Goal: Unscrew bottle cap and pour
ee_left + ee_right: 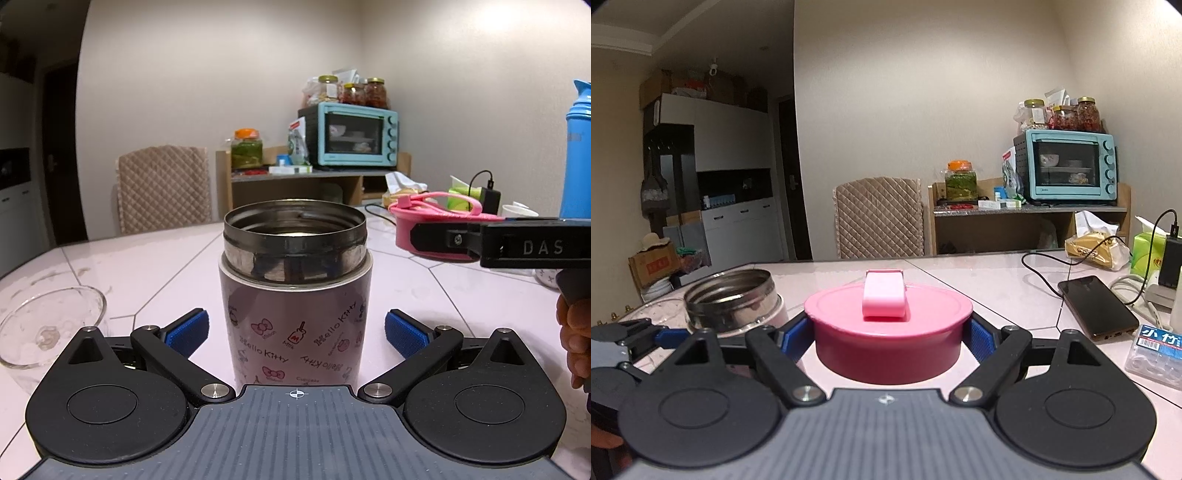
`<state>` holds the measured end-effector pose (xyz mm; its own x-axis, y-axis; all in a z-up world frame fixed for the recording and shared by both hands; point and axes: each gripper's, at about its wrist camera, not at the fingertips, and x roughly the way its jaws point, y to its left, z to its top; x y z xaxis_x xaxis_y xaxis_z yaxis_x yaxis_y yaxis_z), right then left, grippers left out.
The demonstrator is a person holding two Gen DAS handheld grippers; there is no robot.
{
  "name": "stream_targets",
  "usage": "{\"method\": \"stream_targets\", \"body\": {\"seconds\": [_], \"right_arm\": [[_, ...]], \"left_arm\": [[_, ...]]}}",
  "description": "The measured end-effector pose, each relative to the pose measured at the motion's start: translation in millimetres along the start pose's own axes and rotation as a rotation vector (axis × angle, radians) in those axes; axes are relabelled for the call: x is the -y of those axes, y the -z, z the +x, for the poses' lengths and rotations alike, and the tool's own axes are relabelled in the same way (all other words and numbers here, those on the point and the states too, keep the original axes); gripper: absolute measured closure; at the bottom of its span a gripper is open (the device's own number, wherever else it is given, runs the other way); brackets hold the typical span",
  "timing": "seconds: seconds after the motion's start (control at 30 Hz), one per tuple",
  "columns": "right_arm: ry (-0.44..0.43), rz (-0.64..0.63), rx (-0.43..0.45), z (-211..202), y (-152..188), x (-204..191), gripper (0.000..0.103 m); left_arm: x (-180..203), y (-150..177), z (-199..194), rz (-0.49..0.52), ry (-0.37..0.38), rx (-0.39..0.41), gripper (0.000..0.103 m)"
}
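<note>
The pink steel jar with cartoon bows printed on it [295, 317] stands upright on the pale pink tiled table [155, 266], and its shiny metal mouth is bare, so the top is already off. The left gripper [295, 334] has its blue pads [188, 332] spread wide on both sides of the jar, not touching it. I think it sits there so it can close on the jar and lift it to pour. The right gripper [888, 339] squeezes the round pink lid with the flip handle on top [888, 328], one blue pad pressed on each side. It holds the lid off to the right of the jar, near but apart, likely to keep it out of the way. I cannot tell if the lid rests on the table or hangs just above it. A clear glass bowl [48, 325] waits to the left of the jar, a good spot to pour into. A black phone [1097, 308] lies further right.
</note>
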<state>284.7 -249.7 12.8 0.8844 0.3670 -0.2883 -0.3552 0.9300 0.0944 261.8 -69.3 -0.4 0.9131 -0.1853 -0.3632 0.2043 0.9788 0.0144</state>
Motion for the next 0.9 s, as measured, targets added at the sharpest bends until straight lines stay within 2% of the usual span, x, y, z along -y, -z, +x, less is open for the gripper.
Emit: {"method": "stream_targets", "body": {"seconds": [0.9], "right_arm": [[0.02,-0.009,-0.084,14,12,3,0.018]], "left_arm": [[-1,3,7,0.001,0.002,-0.026,0.0]]}}
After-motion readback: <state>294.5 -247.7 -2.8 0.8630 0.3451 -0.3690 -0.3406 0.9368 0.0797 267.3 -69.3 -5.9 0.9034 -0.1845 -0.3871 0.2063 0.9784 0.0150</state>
